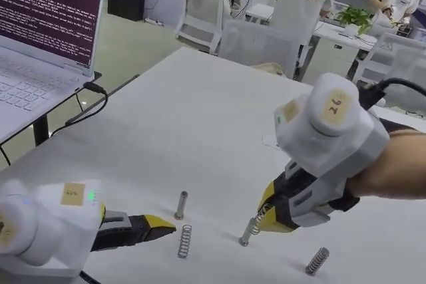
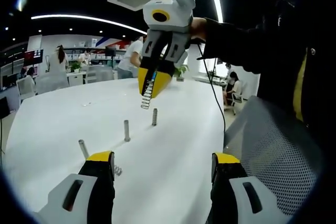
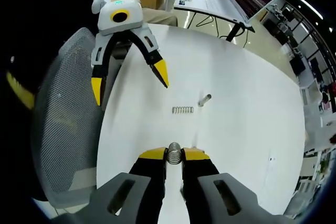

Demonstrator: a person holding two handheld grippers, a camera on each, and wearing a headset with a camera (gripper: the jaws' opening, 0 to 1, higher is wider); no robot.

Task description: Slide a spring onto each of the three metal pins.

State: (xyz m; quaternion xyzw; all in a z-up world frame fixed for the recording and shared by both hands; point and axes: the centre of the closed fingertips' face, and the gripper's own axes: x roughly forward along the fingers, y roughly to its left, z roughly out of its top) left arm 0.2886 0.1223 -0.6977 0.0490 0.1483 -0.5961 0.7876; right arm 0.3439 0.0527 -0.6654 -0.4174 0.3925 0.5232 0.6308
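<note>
While my right tongs (image 3: 175, 155) clench a spring (image 3: 174, 150) low in the right gripper view, it hangs just above a pin (image 1: 246, 233) on the counter (image 1: 200, 118). My left tongs (image 2: 163, 158) gape released at the head view's lower left, near a loose spring (image 1: 184, 241); another spring (image 1: 317, 261) lies lower right.

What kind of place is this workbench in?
Probably an open-plan office or lab: an open silver laptop with a purple text screen, white mesh office chairs, and people at white desks behind.
</note>
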